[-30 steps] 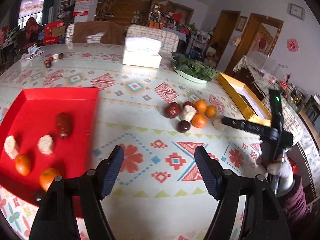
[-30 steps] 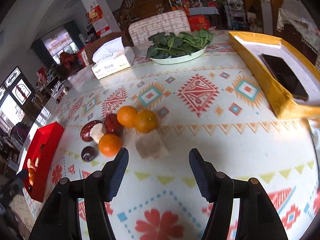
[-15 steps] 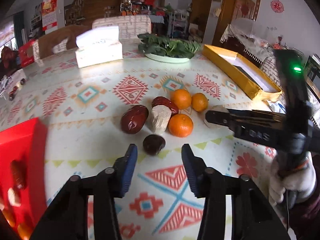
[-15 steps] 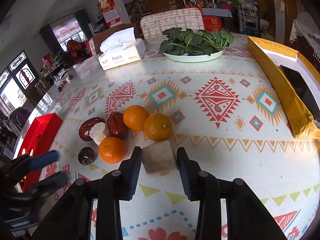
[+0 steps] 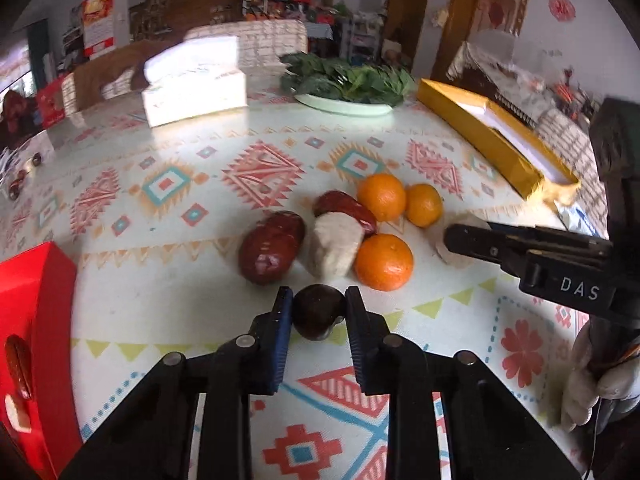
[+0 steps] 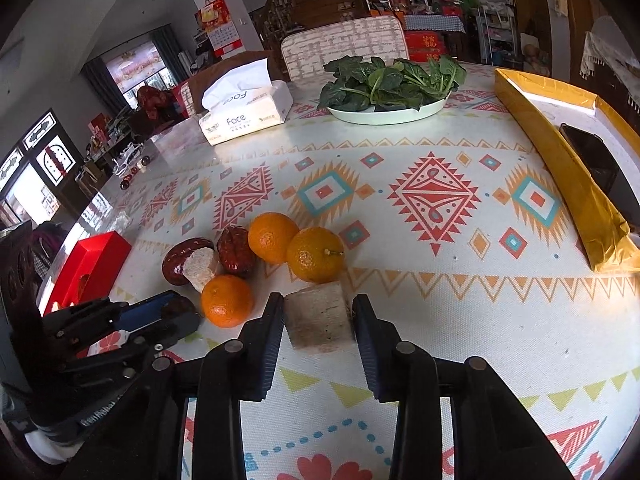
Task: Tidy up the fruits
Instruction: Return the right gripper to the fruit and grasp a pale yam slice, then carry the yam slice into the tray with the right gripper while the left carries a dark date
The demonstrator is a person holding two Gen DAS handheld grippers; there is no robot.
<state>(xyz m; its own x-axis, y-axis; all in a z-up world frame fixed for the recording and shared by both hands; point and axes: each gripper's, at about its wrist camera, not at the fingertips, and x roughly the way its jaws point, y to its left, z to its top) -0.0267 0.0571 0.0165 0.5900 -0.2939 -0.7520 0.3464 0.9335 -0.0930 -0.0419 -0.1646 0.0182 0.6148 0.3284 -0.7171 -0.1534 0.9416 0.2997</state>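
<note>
Left gripper (image 5: 314, 314) jaws clamped on a dark round chestnut-like fruit (image 5: 318, 314) sitting on the bench (image 5: 200, 208), nearest of the fruit cluster; no clear long axis. Right gripper (image 6: 318, 314) jaws closed on a pale beige block-shaped piece (image 6: 318, 314), rough-textured, flat on the bench, just beside an orange (image 6: 316, 254).

Counts, relative to the tissue box (image 6: 244, 112): 3 oranges (image 6: 273, 237), 2 red dates (image 6: 236, 251), 2 pale beige chunks (image 6: 318, 316), 1 dark chestnut (image 5: 319, 311), all on its near side. 1 greens plate (image 6: 390, 114) right of it.
</note>
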